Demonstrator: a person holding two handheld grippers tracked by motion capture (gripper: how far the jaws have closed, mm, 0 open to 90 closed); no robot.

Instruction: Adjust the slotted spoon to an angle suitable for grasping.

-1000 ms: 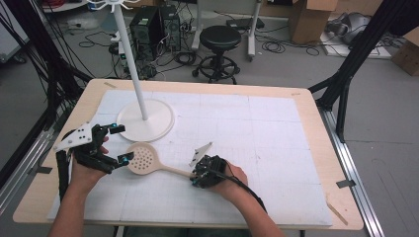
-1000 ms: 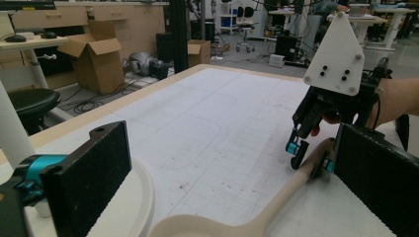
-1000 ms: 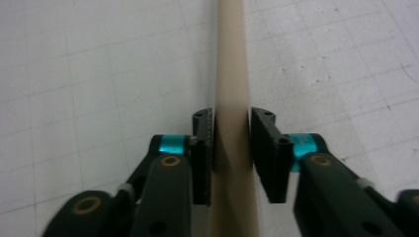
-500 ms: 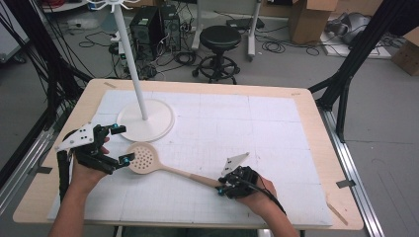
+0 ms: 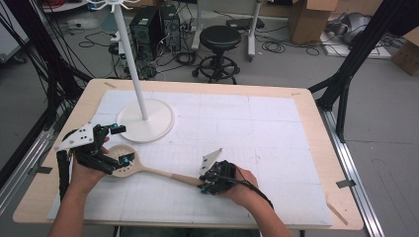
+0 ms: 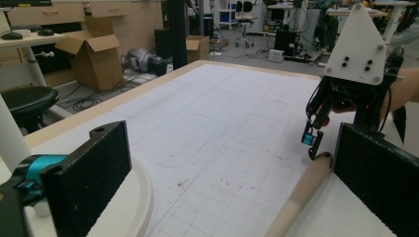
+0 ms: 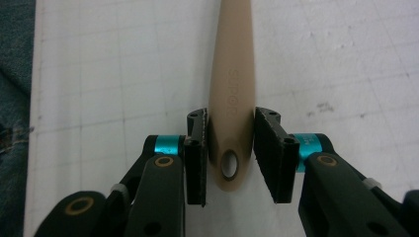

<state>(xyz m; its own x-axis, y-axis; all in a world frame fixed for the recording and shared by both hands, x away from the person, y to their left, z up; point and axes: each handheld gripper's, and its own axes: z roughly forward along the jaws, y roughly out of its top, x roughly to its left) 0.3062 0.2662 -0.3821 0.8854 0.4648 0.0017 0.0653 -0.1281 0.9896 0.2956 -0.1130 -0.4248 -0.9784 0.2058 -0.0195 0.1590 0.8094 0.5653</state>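
Slotted spoon (image 5: 148,169) lies on the white mat, its handle end now between the right gripper's (image 7: 230,148) closing jaws after that hand returned, while the left gripper (image 5: 111,148) stays spread over the bowl.

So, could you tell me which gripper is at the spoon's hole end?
The right gripper: its jaws flank the spoon's holed handle tip. The left gripper sits at the bowl.

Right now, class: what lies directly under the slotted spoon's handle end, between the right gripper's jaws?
Under the handle end lies the white gridded mat; it shows through the hanging hole. The right gripper has one jaw at each side. The mat right beneath the handle is covered.
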